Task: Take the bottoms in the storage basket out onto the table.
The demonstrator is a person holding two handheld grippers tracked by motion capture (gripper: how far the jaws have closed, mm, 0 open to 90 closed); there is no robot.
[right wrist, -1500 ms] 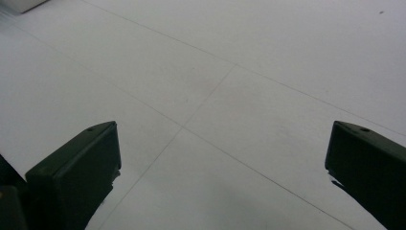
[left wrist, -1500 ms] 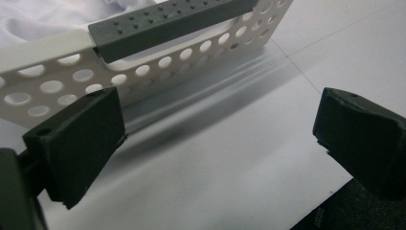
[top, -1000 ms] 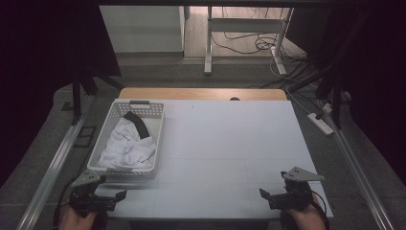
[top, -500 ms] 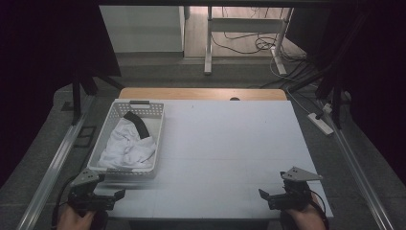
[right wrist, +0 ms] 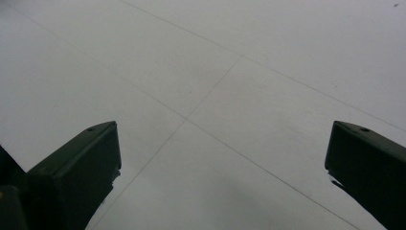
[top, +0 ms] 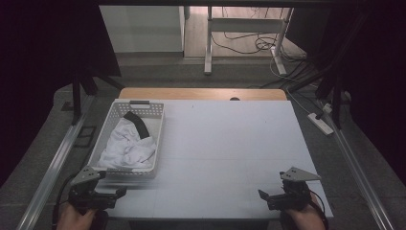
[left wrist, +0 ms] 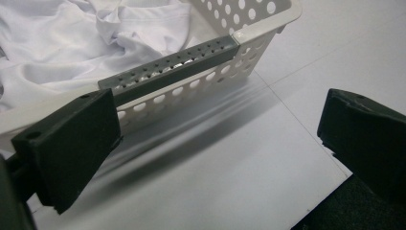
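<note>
A white perforated basket (top: 160, 125) stands on the left of the white table (top: 230, 143). Crumpled white cloth (top: 127, 146) lies in it, with a black strip (top: 136, 123) on top. My left gripper (top: 117, 194) is at the table's near left corner, just in front of the basket, and is open. In the left gripper view the jaws (left wrist: 220, 120) stand wide apart, the basket's grey handle (left wrist: 172, 69) is close ahead, and the cloth (left wrist: 57, 43) lies behind it. My right gripper (top: 264, 197) is open at the near right, over bare table (right wrist: 215, 62).
A wooden strip (top: 201, 93) runs along the table's far edge. Metal rails (top: 52, 163) flank both sides. A power strip (top: 321, 123) lies on the floor at the right, with cables and a desk frame (top: 209, 38) beyond the table.
Both grippers have barely shifted at the table's near edge. Nothing was taken hold of or let go.
</note>
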